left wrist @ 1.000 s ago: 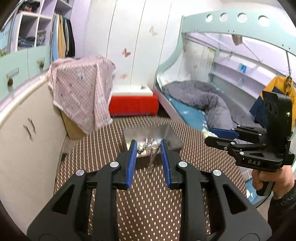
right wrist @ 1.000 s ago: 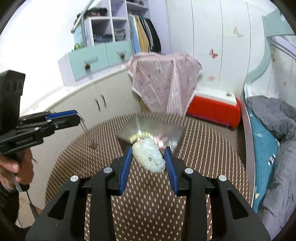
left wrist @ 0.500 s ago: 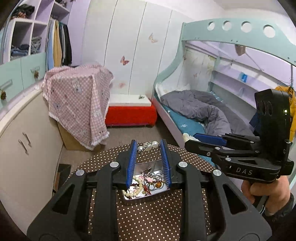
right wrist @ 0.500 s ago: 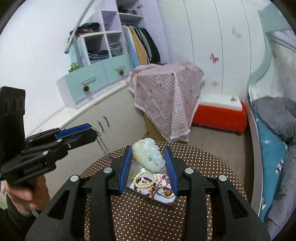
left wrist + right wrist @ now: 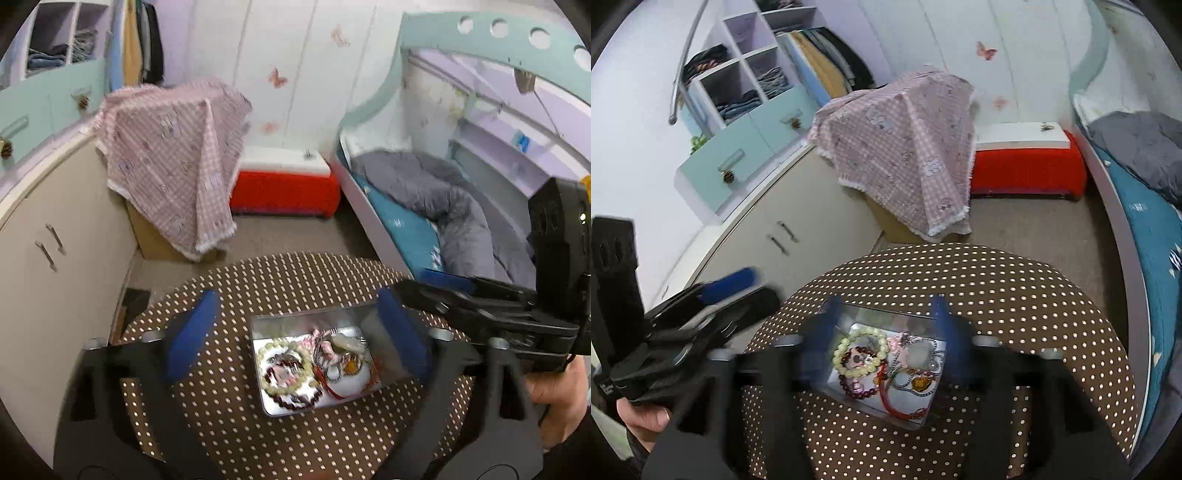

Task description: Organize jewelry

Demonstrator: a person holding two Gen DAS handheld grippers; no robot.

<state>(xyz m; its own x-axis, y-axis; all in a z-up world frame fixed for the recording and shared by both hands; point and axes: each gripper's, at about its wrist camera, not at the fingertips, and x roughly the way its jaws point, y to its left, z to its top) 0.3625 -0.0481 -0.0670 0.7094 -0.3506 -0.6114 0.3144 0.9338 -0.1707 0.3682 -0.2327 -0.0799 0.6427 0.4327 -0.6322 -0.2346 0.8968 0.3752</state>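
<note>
A metal tray [image 5: 295, 324] [image 5: 886, 316] of tangled jewelry sits on a round table with a brown dotted cloth [image 5: 258, 435] [image 5: 1015, 295]. It holds a cream bead bracelet [image 5: 263, 363] [image 5: 837, 355], dark red beads [image 5: 849, 387], chains and a pale jade pendant [image 5: 347, 341] [image 5: 916, 353]. My left gripper [image 5: 297, 332] hangs over the tray, its jaws opening wide with nothing between the pads. My right gripper [image 5: 886, 332] hovers over the same tray, blurred, its jaws also opening and holding nothing. Each gripper shows at the edge of the other's view, with a hand on its handle.
Beyond the table are a cream cabinet [image 5: 44, 258], a box under a pink checked cloth [image 5: 173, 158], a red and white storage box [image 5: 284, 188] and a bed with a grey quilt [image 5: 443, 206]. Floor lies between them and the table.
Both grippers swung down over the tray and their jaws spread. The pearl-and-chain piece has left the left gripper, and the jade pendant has left the right one and lies in the tray.
</note>
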